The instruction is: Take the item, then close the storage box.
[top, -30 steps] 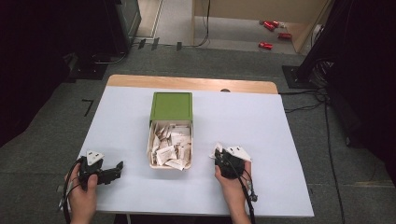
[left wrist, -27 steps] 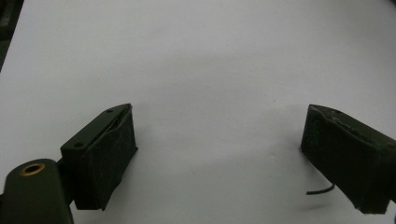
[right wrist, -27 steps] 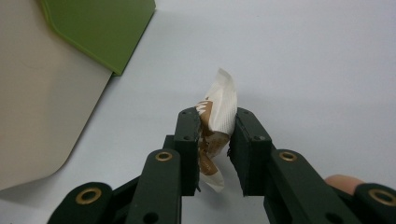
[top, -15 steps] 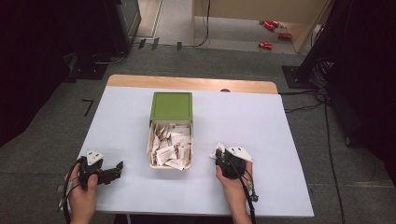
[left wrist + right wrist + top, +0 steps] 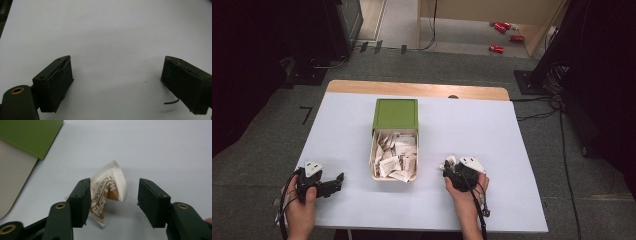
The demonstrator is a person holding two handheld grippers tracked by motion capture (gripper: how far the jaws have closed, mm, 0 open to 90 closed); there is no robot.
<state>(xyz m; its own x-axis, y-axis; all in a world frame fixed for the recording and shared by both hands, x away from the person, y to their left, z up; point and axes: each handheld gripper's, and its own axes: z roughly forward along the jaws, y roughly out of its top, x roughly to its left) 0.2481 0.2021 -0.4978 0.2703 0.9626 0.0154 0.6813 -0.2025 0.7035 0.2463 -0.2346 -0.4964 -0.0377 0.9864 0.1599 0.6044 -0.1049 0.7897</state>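
Releasing a sachet looks to be the step in hand: the right hand-held gripper (image 5: 112, 200) has just been opening its jaws, and a crumpled white sachet (image 5: 110, 192) with brown print sits between them on the worktop (image 5: 492, 125). In the right gripper view the sachet leans against the left jaw's inner face, while the other jaw stands clear of it, so nothing is clamped any more. Seen from above, this right hand-held gripper (image 5: 452, 167) rests just to the right of the box (image 5: 373, 150), near its front corner, with the sachet (image 5: 449, 161) at its tip. The box, white-walled and still full of similar sachets (image 5: 394, 157), has its green lid (image 5: 396, 114) lying open behind it.

On the far side of the box, well apart from it, the left hand-held gripper (image 5: 332, 184) lies low with jaws wide apart and empty; its own view (image 5: 117, 82) has bare worktop between them.

Next, I judge, the right hand-held gripper should lift straight back so the sachet, which may cling to that jaw, stays put beside the box, then reach into the box for another.
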